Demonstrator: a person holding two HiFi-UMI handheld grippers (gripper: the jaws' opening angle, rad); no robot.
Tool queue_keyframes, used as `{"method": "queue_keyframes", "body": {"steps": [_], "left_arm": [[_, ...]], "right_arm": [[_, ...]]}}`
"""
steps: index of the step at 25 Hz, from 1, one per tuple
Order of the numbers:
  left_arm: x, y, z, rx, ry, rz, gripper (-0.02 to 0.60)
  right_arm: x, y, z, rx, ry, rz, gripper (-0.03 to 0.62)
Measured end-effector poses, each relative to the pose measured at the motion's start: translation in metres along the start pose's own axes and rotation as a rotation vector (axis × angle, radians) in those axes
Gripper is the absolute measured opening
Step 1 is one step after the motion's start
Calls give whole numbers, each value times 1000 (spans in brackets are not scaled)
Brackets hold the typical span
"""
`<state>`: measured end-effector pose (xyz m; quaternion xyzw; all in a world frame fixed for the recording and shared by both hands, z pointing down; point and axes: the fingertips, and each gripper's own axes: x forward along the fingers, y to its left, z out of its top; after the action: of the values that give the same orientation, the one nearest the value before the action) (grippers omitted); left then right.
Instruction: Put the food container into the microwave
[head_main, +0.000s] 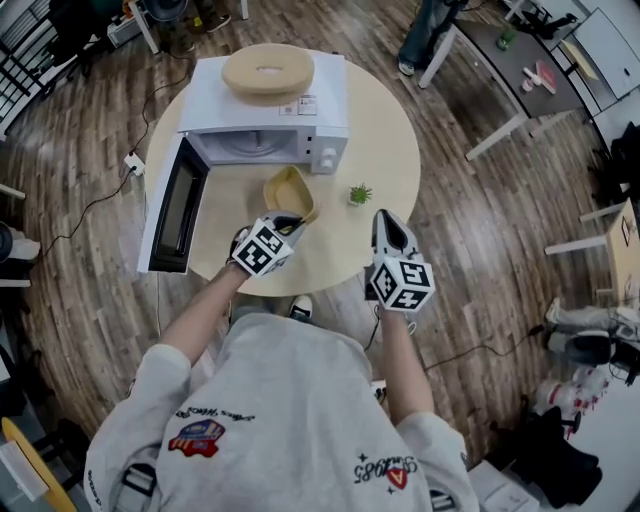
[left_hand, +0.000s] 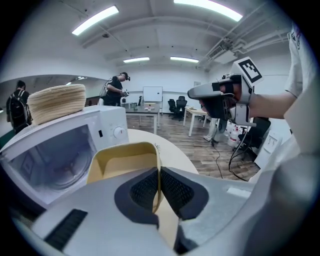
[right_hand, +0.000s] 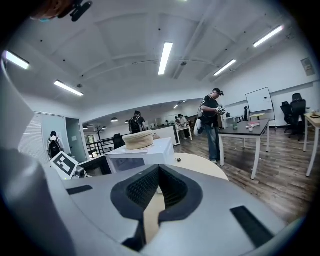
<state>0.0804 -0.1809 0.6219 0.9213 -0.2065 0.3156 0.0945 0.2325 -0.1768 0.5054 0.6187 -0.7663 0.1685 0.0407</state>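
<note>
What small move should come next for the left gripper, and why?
Probably ease the food container forward into the microwave cavity: the left gripper is shut on its wall, the door stands open, and the container is just in front of the opening.

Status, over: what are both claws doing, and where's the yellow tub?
Left gripper shut on food container wall. Right gripper shut, empty. Container outside microwave, door open. Nothing blocking.
</note>
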Motion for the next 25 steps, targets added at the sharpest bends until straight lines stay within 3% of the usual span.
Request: {"method": "queue_keyframes", "body": {"steps": [13, 25], "left_arm": [[-63, 41, -41, -102, -3, 175, 15], [-97, 63, -61, -132, 6, 282, 15]], "right_arm": [[44, 62, -3, -39, 34, 168, -8], [69, 106, -24, -69, 103, 275, -8]]}}
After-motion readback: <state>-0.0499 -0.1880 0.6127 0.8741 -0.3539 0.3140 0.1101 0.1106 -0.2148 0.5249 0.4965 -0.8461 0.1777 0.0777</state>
